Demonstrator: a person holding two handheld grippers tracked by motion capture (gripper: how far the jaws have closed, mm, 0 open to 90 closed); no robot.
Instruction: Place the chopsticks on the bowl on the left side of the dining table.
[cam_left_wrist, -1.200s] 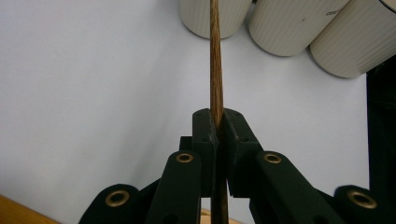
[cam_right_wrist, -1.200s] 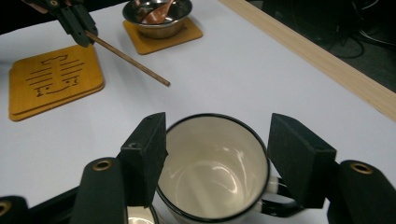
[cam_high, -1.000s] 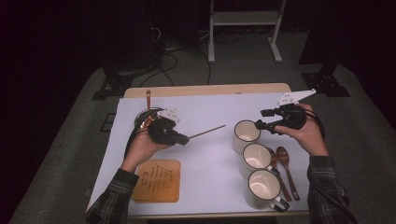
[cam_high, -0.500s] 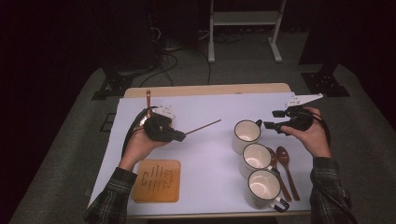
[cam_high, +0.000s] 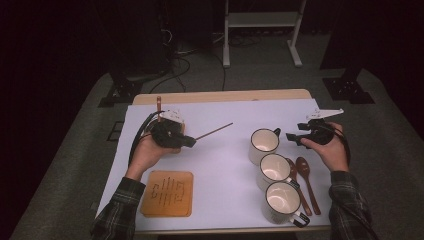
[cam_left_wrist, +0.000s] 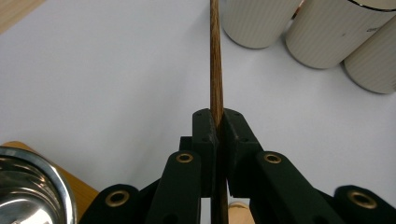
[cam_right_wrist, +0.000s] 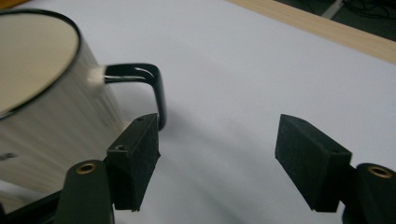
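My left gripper (cam_high: 191, 142) (cam_left_wrist: 217, 122) is shut on a thin brown wooden stick (cam_high: 215, 131) (cam_left_wrist: 215, 60), which points right and away over the white mat toward the mugs. Three cream mugs with dark rims stand in a row at the right: far (cam_high: 263, 141), middle (cam_high: 274, 168), near (cam_high: 280, 198). My right gripper (cam_high: 291, 136) (cam_right_wrist: 217, 144) hovers low just right of the far mug's black handle (cam_right_wrist: 152, 81). Its jaws have just been opening and stand open with nothing between them, the left finger (cam_right_wrist: 135, 158) close beside the handle.
Two wooden spoons (cam_high: 305, 172) lie right of the mugs. A square wooden board (cam_high: 167, 193) with slots lies front left. A metal bowl (cam_left_wrist: 28, 179) sits by my left hand, with a short wooden stick (cam_high: 159, 103) standing behind it. The white mat (cam_high: 225, 165) covers the table.
My right gripper has come down and shifted left toward the far mug's handle, its jaws wider. The left gripper and its stick have stayed almost in place.
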